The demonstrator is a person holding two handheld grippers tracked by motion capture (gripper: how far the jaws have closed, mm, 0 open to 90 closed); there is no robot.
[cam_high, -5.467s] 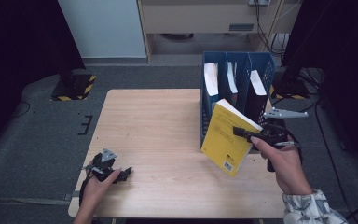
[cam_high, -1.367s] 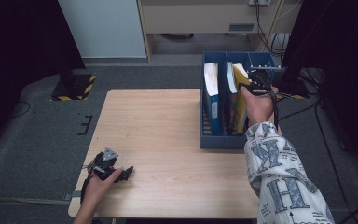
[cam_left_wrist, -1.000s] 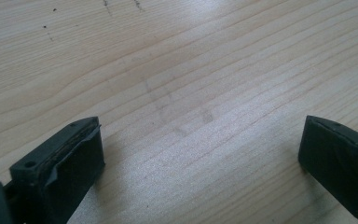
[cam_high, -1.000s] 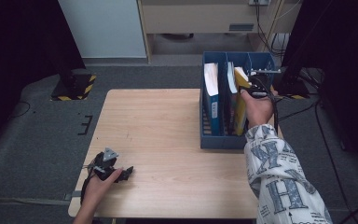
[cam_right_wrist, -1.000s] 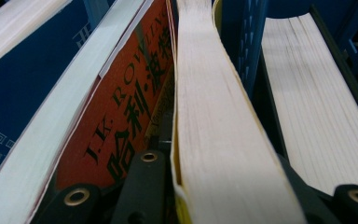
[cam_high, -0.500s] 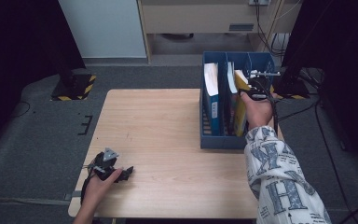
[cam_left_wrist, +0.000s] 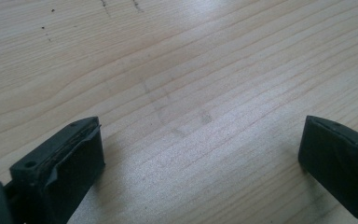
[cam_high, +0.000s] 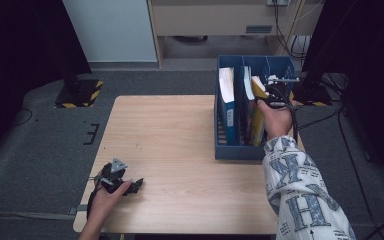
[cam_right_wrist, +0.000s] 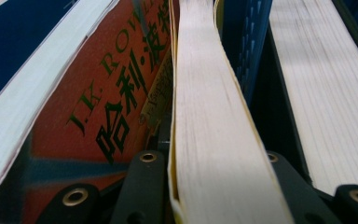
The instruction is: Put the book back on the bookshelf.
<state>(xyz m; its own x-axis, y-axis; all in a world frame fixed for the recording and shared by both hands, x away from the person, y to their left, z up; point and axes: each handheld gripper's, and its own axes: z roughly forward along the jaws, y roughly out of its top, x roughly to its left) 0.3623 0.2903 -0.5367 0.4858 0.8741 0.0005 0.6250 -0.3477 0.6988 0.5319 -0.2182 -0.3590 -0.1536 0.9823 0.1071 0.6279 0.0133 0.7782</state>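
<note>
A yellow book (cam_high: 258,107) stands upright in the middle slot of the blue file rack (cam_high: 230,150) at the table's right side. My right gripper (cam_high: 275,94) is shut on the book's top edge; in the right gripper view its page block (cam_right_wrist: 209,130) runs up between the two black jaws. A red-covered book (cam_right_wrist: 107,112) leans just left of it. My left gripper (cam_high: 139,184) lies on the wooden table (cam_high: 170,135) near the front left corner, held by a hand. Its black fingers (cam_left_wrist: 65,163) stand wide apart over bare wood, open with nothing between them.
The rack also holds a blue-covered book (cam_high: 227,102) in its left slot and a white page block (cam_right_wrist: 326,93) in the slot to the right. Cables (cam_high: 325,115) trail off the table's right edge. Dark floor surrounds the table.
Over the last seconds the right gripper carried the yellow book from above the table into the rack's middle slot. In the last second nothing has visibly moved. The left gripper has stayed put.
</note>
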